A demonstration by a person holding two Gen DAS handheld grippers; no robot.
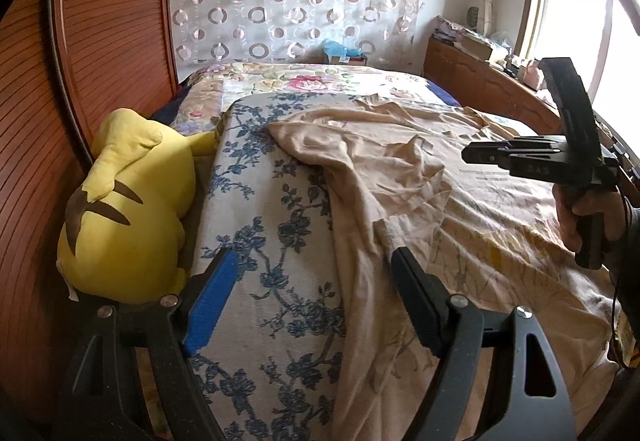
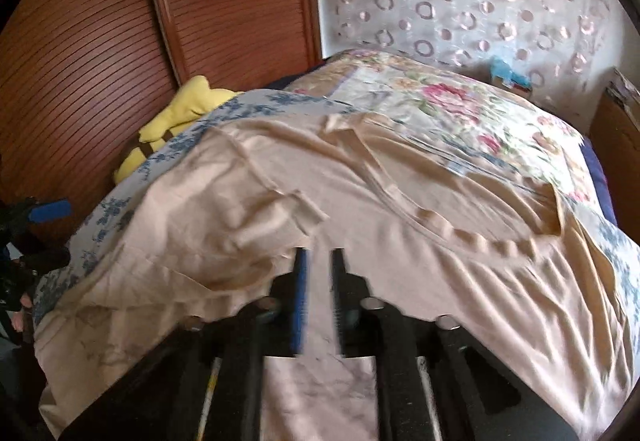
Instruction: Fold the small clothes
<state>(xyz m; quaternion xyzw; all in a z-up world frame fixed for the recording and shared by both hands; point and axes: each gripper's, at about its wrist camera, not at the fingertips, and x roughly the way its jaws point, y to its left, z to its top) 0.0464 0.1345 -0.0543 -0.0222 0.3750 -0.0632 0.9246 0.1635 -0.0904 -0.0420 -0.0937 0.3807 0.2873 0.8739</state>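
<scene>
A thin beige top (image 1: 392,169) lies spread and wrinkled on the bed, over a white sheet with blue flowers (image 1: 272,201). In the right wrist view its neckline (image 2: 460,233) faces right and a short sleeve (image 2: 304,209) lies folded near the middle. My left gripper (image 1: 314,297) stands wide open low over the top's left edge, its black finger (image 1: 416,301) on the cloth and nothing between its fingers. A hand holds my right gripper (image 1: 466,155) in the air above the top's right side. In its own view my right gripper (image 2: 319,281) shows a narrow gap and grips nothing.
A yellow plush toy (image 1: 120,209) is wedged between the bed and the brown louvred wardrobe doors (image 1: 100,41). A floral quilt (image 1: 300,81) covers the far end of the bed. A wooden cabinet with books (image 1: 472,69) stands at the right under the window (image 1: 568,1).
</scene>
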